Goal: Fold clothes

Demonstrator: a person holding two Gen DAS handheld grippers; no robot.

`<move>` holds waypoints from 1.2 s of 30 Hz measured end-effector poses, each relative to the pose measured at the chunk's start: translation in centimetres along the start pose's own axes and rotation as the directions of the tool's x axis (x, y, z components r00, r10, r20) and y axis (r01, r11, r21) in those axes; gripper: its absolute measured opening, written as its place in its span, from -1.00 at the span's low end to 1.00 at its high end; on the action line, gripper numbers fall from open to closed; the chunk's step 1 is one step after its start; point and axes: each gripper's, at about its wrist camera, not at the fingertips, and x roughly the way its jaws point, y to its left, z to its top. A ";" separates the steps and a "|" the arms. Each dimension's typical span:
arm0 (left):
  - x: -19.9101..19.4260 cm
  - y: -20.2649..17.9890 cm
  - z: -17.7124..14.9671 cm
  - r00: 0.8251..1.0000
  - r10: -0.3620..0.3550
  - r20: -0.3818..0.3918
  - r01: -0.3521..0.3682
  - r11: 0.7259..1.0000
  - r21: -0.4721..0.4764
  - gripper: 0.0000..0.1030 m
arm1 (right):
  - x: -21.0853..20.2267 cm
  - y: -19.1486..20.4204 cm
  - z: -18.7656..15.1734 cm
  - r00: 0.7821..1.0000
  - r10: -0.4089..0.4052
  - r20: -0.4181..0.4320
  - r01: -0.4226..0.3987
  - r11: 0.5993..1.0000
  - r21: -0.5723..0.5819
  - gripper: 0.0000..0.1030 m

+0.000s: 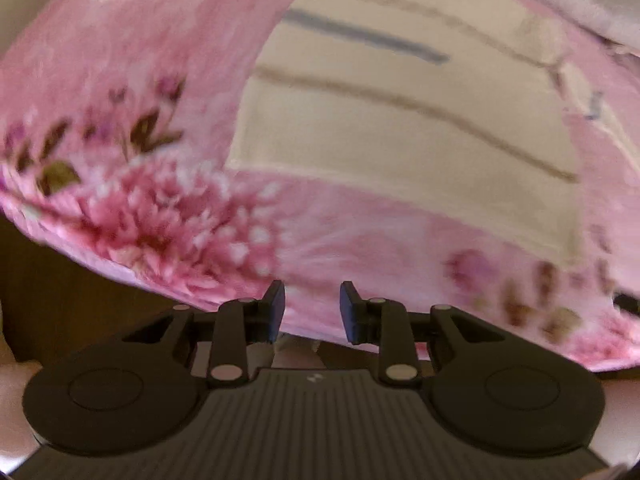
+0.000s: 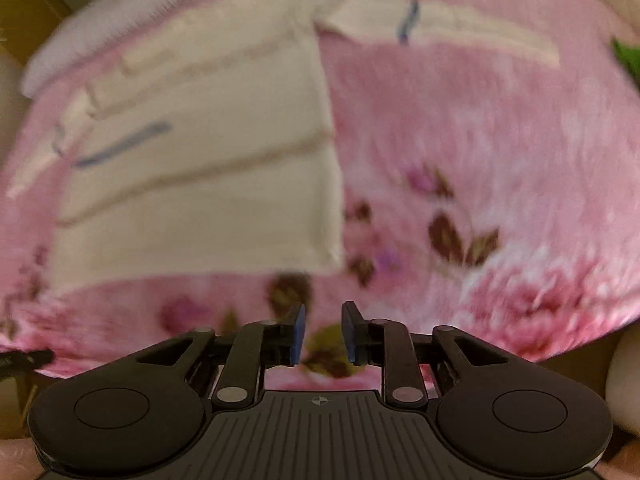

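1. No words, numbers, brand names or labels can be read in either view; both pictures are blurred.
2. The only sign is a small pale mark on the near ridged body of each gripper, left gripper [image 1: 312,312] and right gripper [image 2: 323,334]: a tiny emblem, not legible as text.

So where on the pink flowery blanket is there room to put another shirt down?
The pink blanket is bare right of the cream garment, between its straight side edge and the big flowers. A narrower bare strip runs below the garment's bottom edge, near the right gripper. The far side is crowded by the garment's outstretched sleeve.
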 end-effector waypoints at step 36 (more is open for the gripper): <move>-18.1 -11.5 -6.1 0.957 0.088 0.276 -0.119 0.988 0.097 -0.38 | -17.3 3.8 -2.7 0.991 0.111 0.077 -0.098 0.983 -0.154 -0.32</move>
